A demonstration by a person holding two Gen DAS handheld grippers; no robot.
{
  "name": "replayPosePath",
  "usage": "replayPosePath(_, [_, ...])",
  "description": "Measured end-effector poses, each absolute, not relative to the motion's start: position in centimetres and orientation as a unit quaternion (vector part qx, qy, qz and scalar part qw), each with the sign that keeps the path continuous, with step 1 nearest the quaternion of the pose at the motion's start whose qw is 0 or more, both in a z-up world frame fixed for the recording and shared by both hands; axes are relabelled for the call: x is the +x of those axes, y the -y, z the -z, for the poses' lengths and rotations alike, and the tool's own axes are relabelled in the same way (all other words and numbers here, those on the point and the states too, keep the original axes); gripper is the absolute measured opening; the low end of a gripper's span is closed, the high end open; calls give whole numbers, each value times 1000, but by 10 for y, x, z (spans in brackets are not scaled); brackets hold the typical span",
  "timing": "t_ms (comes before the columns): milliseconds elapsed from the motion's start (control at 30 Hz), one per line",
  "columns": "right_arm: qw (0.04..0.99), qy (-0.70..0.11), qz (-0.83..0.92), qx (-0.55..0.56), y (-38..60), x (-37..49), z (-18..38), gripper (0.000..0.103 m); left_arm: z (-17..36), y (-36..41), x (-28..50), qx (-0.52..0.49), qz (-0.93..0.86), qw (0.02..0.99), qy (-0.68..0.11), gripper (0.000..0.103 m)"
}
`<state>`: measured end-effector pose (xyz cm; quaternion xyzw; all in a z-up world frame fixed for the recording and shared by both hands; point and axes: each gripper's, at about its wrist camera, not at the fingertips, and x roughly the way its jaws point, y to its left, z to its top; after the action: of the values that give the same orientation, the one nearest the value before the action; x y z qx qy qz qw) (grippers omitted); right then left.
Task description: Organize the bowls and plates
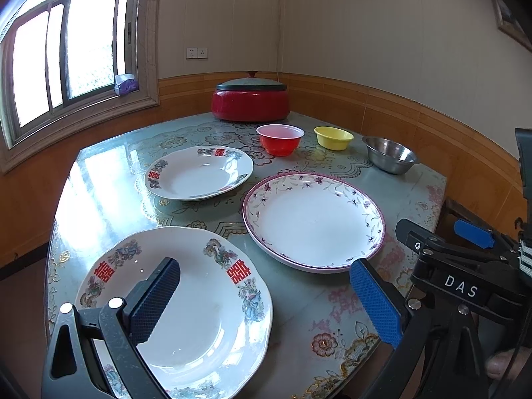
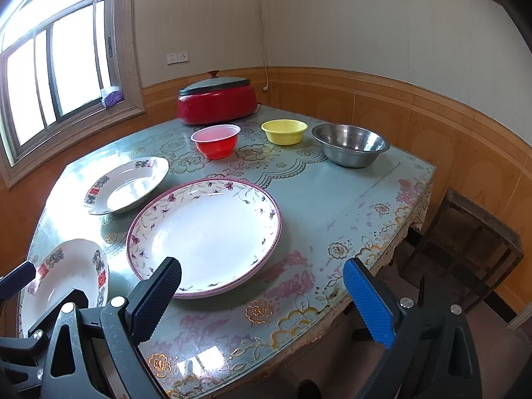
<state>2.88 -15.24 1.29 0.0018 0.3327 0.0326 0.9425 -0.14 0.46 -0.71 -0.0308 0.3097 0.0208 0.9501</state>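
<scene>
Plates and bowls: three of each on a floral table (image 2: 332, 199).
Purple-rimmed plate (image 2: 206, 232) central; two dragon plates (image 1: 186, 299) (image 1: 199, 173) left, three bowls (image 2: 216, 141) (image 2: 284, 131) (image 2: 350, 144) behind. Left gripper (image 1: 266, 302) and right gripper (image 2: 266, 299) gape wide, empty.

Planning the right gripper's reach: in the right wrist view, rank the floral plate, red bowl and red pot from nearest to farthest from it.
From the right gripper:
1. Floral plate, just ahead, slightly left.
2. Red bowl, mid-table, beyond the plate.
3. Red pot, at the far edge by the wall.
</scene>
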Motion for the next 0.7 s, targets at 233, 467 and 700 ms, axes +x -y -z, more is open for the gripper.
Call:
replayPosePath(233, [940,-340,-33,9,154,32,-10,100,8,-7,-3,-30,-23,950,-310,103])
replayPosePath(467, [936,-349,-40,6,151,33,-7,100,9,-8,-3,-28,-25,949,-312,103])
replayPosePath(700, [934,-355,-49,4,149,34,-4,100,11,-9,-5,-30,-25,948,-315,103])
